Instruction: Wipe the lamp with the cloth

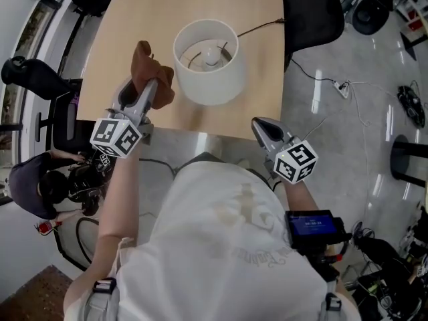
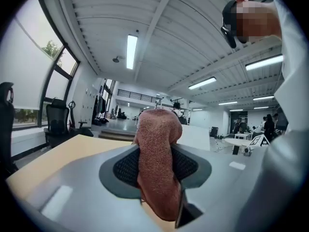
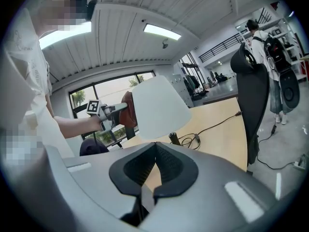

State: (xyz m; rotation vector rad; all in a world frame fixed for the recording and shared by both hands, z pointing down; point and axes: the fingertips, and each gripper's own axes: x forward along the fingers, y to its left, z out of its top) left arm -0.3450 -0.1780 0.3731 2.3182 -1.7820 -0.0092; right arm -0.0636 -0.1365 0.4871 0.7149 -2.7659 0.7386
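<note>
wooden table (image 1: 134, 19): one lamp (image 1: 208, 64), one cloth (image 1: 148, 69) clamped in left gripper (image 1: 150, 91).

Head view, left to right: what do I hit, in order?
office chair → cloth clamped in the left gripper → lamp → right gripper, jaws together, empty → power strip on the floor

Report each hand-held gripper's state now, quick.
Left hand-held gripper: closed on the brown cloth.
Right hand-held gripper: closed, nothing between its jaws.
</note>
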